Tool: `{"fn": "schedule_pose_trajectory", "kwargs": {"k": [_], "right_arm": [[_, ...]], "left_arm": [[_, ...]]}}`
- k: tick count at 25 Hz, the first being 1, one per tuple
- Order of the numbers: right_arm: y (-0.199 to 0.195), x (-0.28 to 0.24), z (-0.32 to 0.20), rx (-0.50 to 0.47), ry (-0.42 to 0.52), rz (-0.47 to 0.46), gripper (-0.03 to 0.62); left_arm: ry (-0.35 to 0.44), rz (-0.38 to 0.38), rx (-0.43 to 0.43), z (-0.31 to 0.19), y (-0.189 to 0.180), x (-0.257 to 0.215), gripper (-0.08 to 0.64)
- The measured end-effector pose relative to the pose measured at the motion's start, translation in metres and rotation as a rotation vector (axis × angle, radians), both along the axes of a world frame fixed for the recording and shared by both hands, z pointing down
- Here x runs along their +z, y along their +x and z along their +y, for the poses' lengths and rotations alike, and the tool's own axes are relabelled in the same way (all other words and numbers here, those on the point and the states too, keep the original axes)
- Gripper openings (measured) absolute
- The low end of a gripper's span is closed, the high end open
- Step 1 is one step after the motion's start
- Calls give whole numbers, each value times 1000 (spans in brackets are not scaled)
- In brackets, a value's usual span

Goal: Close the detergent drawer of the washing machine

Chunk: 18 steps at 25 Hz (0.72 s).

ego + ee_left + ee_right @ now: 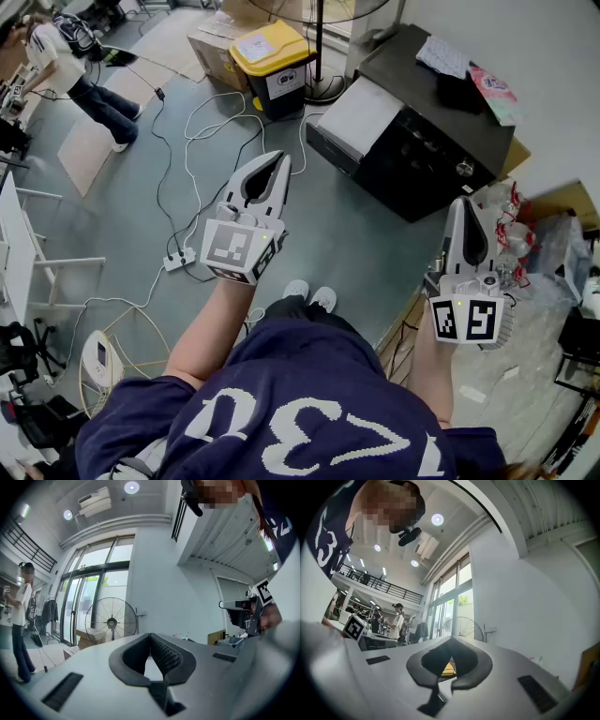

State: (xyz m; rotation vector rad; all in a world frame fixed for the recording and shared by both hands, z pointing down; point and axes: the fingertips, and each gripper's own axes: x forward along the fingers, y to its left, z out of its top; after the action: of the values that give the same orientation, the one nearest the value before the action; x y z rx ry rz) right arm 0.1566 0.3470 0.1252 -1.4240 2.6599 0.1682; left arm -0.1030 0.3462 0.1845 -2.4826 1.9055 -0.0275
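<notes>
In the head view we hold both tools out over the grey floor (pixel 375 248). The left tool (pixel 279 161) sits near the centre. The right tool (pixel 463 204) is at 3 o'clock of it, well apart. The black washing machine (pixel 422 131) stands on the floor at 1 o'clock of the left tool, clear of both tools. We cannot make out its detergent drawer from here. A yellow-lidded bin (pixel 270 52) stands at 12 o'clock of the left tool and a white power strip (pixel 176 261) lies at 8 o'clock of it. A person (pixel 75 66) stands far off at 10 o'clock.

In the left gripper view the left tool's jaws are pressed together with nothing between them. A standing fan (pixel 111 620) shows at 10 o'clock of the tips, before tall windows (pixel 89 592).

In the right gripper view the right tool's jaws are likewise closed and empty.
</notes>
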Motion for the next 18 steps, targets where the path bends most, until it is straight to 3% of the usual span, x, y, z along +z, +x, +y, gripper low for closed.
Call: {"fn": "schedule_pose_trajectory", "kwargs": {"k": [18], "right_arm": [[1,0,-8,-55,1,-51,15]], "left_arm": [[-4,5,-43,-5,-1,8,20]]}}
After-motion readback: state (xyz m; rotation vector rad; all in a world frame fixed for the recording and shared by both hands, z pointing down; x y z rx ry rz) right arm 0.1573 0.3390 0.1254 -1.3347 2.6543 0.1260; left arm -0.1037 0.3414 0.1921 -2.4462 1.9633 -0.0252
